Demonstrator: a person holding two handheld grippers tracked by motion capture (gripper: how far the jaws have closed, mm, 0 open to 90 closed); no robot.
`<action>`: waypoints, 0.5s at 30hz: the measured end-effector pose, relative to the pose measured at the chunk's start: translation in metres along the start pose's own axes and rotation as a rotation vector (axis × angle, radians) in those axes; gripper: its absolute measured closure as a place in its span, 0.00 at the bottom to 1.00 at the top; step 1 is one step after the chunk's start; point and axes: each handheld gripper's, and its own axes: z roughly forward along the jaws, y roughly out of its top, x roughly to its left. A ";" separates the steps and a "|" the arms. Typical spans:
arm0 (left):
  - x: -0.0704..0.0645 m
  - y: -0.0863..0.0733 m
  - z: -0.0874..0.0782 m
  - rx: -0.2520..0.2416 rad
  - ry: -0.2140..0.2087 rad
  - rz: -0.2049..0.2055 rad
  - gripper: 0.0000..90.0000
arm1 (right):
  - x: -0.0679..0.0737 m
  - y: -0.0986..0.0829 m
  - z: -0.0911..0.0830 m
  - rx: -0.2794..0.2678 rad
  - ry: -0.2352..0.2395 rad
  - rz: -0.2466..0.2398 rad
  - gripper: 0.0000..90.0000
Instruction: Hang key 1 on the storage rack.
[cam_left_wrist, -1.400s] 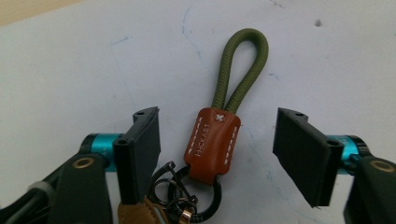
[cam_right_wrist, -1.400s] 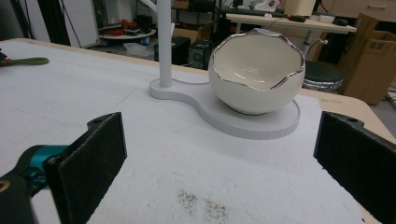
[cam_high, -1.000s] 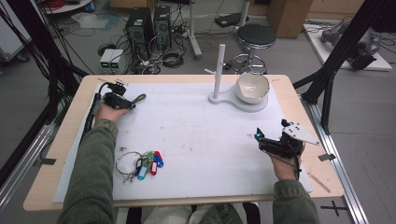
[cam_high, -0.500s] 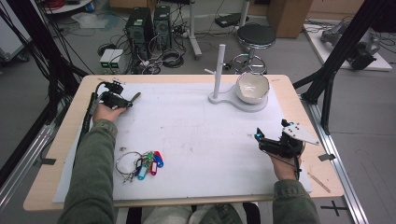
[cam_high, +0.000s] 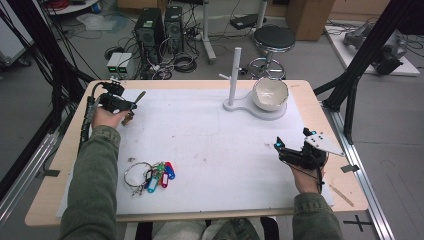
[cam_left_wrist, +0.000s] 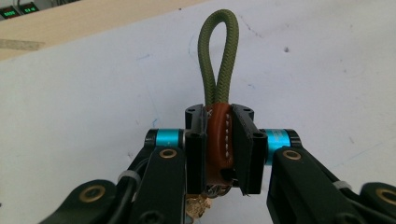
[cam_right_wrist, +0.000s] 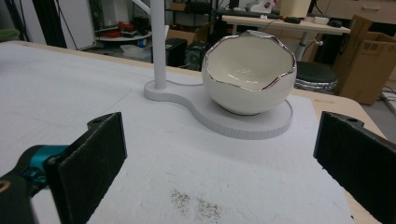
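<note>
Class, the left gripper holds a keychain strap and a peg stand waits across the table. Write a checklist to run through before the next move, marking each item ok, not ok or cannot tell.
1. Left gripper shut on the brown leather tab of the keychain strap: ok.
2. Green cord loop open and free of the jaws: ok.
3. White peg stand upright: ok.
4. Side peg bare: cannot tell, too small.
5. Right gripper open, holding nothing: ok.
6. Eggshell-shaped bowl apart from the post: ok.

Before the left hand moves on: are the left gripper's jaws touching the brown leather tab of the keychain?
Touching. The left gripper view shows the left gripper with both jaws pressed flat against the leather tab, no gap either side.
</note>
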 end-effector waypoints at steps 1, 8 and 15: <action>0.000 0.001 -0.002 -0.002 -0.005 -0.002 0.84 | 0.000 0.000 0.000 -0.002 0.001 -0.001 0.02; 0.000 0.009 -0.023 -0.033 0.000 -0.001 0.84 | 0.000 0.000 0.001 -0.002 0.008 0.007 0.02; -0.007 0.021 -0.042 -0.074 -0.014 0.006 0.84 | 0.001 0.001 0.002 -0.002 0.014 0.004 0.02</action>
